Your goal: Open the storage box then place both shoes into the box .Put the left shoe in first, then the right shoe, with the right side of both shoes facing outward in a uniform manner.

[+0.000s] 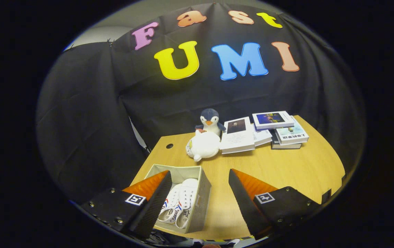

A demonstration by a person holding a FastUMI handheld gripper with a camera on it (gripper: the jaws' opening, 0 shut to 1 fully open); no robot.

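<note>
A grey fabric storage box [202, 201] stands open on the wooden table [286, 172], below and between my fingers, nearer the left one. Two white shoes [179, 203] with red and blue side stripes lie inside it, side by side on their sides, soles toward the box's left wall. My gripper [198, 186] hangs above the table, open wide with nothing between its fingers. The left finger [152, 199] overlaps the box's left edge in the view; the right finger [248, 199] is over bare table.
Beyond the box, a white plush toy [203, 145] and a penguin plush [210, 120] stand at the back of the table. Books lie to their right: an open one [240, 136] and a stack [284, 131]. Black cloth walls close off the back and left.
</note>
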